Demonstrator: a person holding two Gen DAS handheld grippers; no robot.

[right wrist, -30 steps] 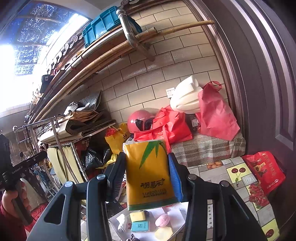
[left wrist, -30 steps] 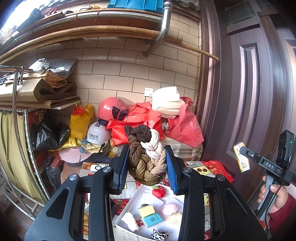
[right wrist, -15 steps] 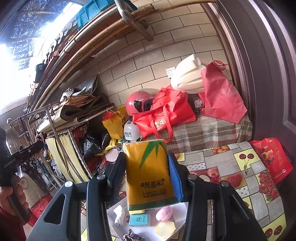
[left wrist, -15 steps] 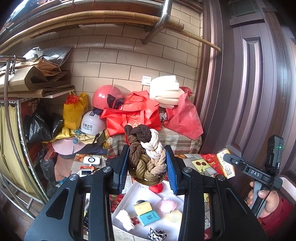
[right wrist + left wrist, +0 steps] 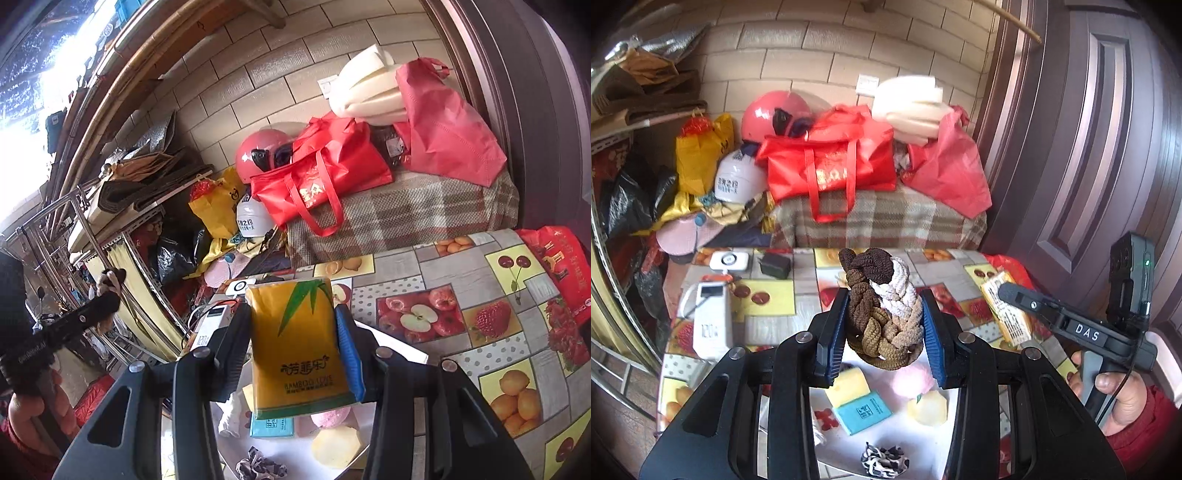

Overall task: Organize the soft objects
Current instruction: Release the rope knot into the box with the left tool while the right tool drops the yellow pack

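My left claw (image 5: 884,332) grips a bundle of braided hair ties (image 5: 882,306), dark brown, tan and cream, upright between its blue pads at the centre of the left wrist view. My right claw (image 5: 295,343) is closed on a yellow tissue pack (image 5: 297,347) with a green bamboo leaf and the words "BAMBOO LOVE", at the centre of the right wrist view. Below both, low in each frame, a white tray (image 5: 938,443) sits on the fruit-patterned table (image 5: 461,295). In the tray lie a yellow sponge (image 5: 848,382), a teal packet (image 5: 863,412), a pink puff (image 5: 912,380), a pale yellow block (image 5: 929,408) and a black-and-white scrunchie (image 5: 884,459). At the right edge of the left view, the right claw's body reads "DAS".
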